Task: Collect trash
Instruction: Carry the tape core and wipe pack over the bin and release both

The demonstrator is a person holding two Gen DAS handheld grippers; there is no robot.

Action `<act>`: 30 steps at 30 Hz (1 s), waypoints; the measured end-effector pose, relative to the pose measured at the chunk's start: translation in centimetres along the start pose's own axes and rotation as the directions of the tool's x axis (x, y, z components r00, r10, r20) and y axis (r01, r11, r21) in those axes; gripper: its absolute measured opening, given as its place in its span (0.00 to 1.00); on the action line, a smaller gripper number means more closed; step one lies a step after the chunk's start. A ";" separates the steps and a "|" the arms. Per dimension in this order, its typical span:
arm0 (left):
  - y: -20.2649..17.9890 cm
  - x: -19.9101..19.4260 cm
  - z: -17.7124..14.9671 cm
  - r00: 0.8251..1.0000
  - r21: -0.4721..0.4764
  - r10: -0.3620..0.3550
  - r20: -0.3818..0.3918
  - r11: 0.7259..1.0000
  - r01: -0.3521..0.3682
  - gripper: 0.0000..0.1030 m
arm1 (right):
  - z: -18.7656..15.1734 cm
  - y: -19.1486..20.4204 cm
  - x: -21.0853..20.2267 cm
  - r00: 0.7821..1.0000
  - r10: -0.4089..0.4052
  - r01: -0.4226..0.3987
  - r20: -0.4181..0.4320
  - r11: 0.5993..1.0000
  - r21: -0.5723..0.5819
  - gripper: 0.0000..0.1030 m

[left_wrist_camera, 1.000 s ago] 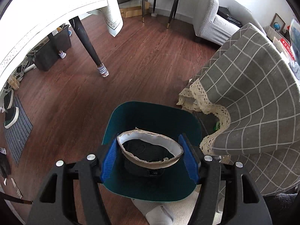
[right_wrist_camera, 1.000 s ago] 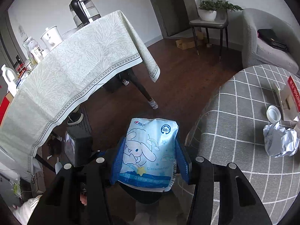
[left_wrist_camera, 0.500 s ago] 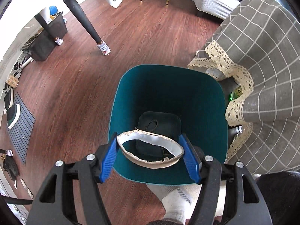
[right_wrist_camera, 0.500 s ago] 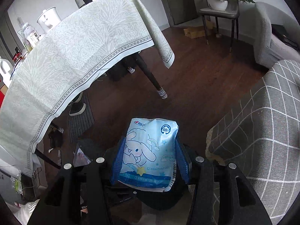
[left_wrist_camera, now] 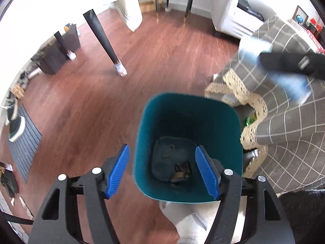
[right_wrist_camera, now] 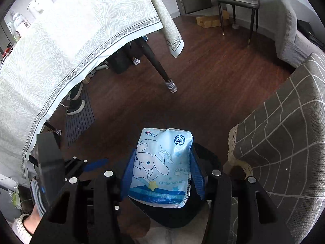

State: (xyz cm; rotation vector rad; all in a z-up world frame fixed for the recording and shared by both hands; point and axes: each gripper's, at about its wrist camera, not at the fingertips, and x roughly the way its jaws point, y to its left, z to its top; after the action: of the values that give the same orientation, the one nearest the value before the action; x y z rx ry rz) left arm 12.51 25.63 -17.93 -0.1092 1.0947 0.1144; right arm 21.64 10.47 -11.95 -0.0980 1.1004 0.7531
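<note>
Floor [left_wrist_camera: 162, 65] of red-brown wood carries the teal bin [left_wrist_camera: 189, 126], near a checked surface [left_wrist_camera: 288, 109]. Left gripper [left_wrist_camera: 161, 170] gapes empty above it. Right gripper [right_wrist_camera: 160, 168] clamps an upright tissue pack [right_wrist_camera: 162, 166], long axis pointing away.

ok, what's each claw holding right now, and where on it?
Left claw: nothing, open over the teal bin. Right claw: blue tissue pack, clamped by its side edges.
</note>
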 end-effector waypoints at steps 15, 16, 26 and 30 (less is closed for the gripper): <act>1.2 -7.7 2.3 0.973 -0.040 -0.007 0.229 0.999 0.016 0.51 | -2.4 -0.6 6.5 0.989 -0.038 0.037 -0.141 0.999 -0.008 0.50; 1.3 -8.2 2.4 0.969 -0.042 -0.012 0.245 0.999 0.023 0.51 | -2.7 -0.7 7.1 0.987 -0.043 0.041 -0.155 0.999 -0.013 0.50; 1.1 -13.3 4.0 0.925 -0.088 -0.064 0.373 0.991 0.104 0.44 | -5.3 -1.0 11.5 0.963 -0.089 0.079 -0.256 0.996 -0.048 0.50; 0.4 -14.8 4.5 0.909 -0.077 -0.086 0.409 0.989 0.128 0.42 | -6.1 -1.1 12.8 0.950 -0.106 0.091 -0.293 0.994 -0.066 0.51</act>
State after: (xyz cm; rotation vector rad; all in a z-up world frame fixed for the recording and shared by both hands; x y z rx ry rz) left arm 9.67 26.09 -2.68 -0.2273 0.6654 0.0892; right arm 20.65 13.51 -25.84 -0.3164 1.3510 0.6904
